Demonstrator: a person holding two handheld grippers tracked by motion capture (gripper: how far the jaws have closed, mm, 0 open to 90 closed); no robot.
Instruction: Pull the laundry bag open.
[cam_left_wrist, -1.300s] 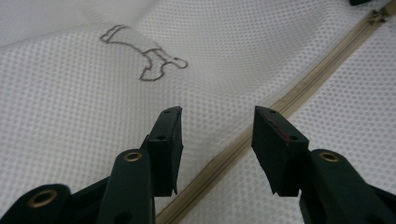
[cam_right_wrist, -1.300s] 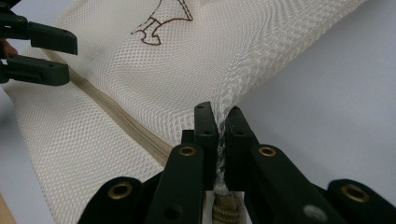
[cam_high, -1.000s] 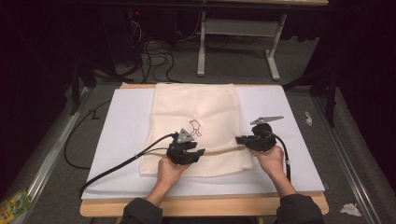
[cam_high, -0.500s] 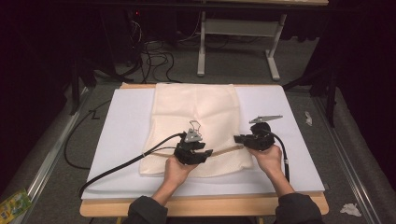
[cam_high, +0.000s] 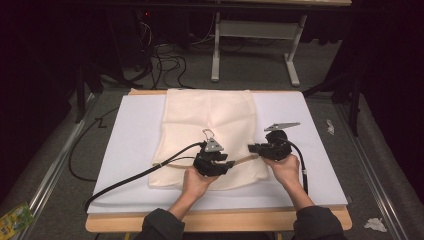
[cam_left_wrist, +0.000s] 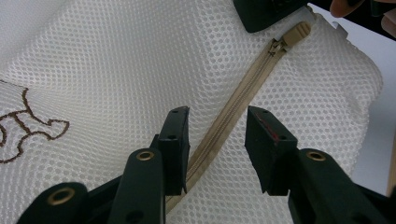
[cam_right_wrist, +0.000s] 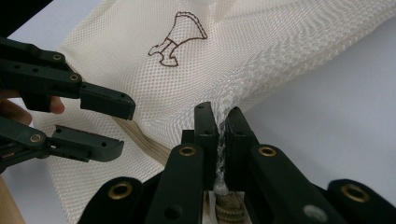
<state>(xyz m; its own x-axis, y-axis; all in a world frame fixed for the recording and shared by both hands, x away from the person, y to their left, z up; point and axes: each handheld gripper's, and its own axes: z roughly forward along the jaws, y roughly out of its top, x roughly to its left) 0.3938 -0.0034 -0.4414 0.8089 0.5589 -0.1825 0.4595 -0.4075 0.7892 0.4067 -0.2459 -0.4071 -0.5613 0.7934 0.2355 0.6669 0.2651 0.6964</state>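
A cream mesh bag (cam_high: 210, 115) with a brown embroidered figure (cam_right_wrist: 180, 32) lies flat on the white board (cam_high: 135, 145). Its tan zipper (cam_left_wrist: 233, 107) runs along the near edge to the pull (cam_left_wrist: 293, 33). My left gripper (cam_left_wrist: 217, 119) straddles the zipper just above the mesh. Its jaws have just been closing, with a gap left on each side of the zipper. My right gripper (cam_right_wrist: 218, 116) is shut on a pinched fold of the mesh at the bag's near right corner, by the zipper's end. In the high view the left gripper (cam_high: 231, 164) and the right gripper (cam_high: 252, 148) face each other closely.
The board rests on a wooden table (cam_high: 215, 222). A black cable (cam_high: 130, 177) trails left from the left gripper, another runs by the right wrist. A white table frame (cam_high: 295, 55) and cables lie on the floor behind. Crumpled paper (cam_high: 374, 224) lies at the right.
My left gripper has slid to the right along the zipper, nearer the right gripper. The right gripper has kept still with the mesh pinched.
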